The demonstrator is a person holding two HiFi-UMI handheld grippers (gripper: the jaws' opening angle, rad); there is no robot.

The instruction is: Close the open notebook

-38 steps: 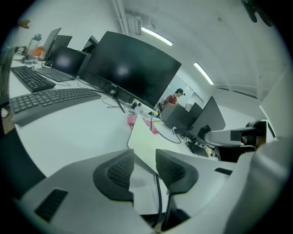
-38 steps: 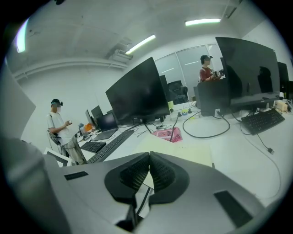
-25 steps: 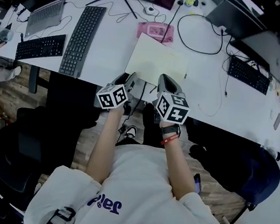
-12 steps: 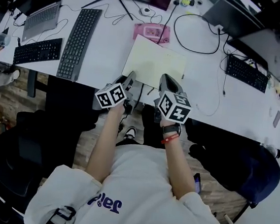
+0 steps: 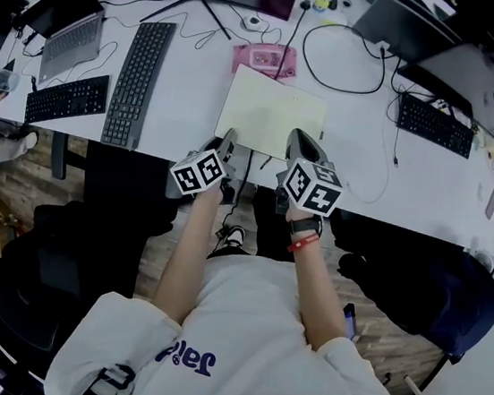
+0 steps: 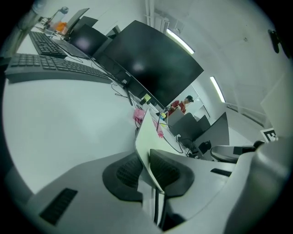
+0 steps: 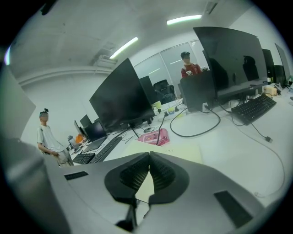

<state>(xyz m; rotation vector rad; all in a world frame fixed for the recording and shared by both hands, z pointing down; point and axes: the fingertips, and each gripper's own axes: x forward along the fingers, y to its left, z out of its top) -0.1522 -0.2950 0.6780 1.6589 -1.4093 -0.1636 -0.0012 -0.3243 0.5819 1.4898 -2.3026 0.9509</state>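
Note:
The open notebook (image 5: 272, 112) lies on the white desk (image 5: 189, 85) with its pale yellow pages up. My left gripper (image 5: 230, 137) is at its near left corner. In the left gripper view a thin sheet of the notebook (image 6: 145, 132) stands on edge between the two pads, and the closing jaws of the left gripper (image 6: 146, 160) pinch it. My right gripper (image 5: 298, 137) hovers at the near edge, right of the middle. In the right gripper view its fingertips meet, so the right gripper (image 7: 149, 155) is shut, with the notebook page (image 7: 183, 153) just beyond and nothing seen in its grip.
A pink case (image 5: 267, 59) lies just behind the notebook, with a looped black cable (image 5: 337, 59) to its right. Keyboards (image 5: 139, 69) (image 5: 66, 98) and a laptop (image 5: 70, 33) sit to the left, another keyboard (image 5: 435, 125) to the right. Dark monitors (image 6: 151, 68) line the back. Two people (image 7: 46, 137) (image 7: 187, 66) stand in the room.
Both grippers stay at the notebook's near edge, with only a slight shift of the view. The notebook lies where it was.

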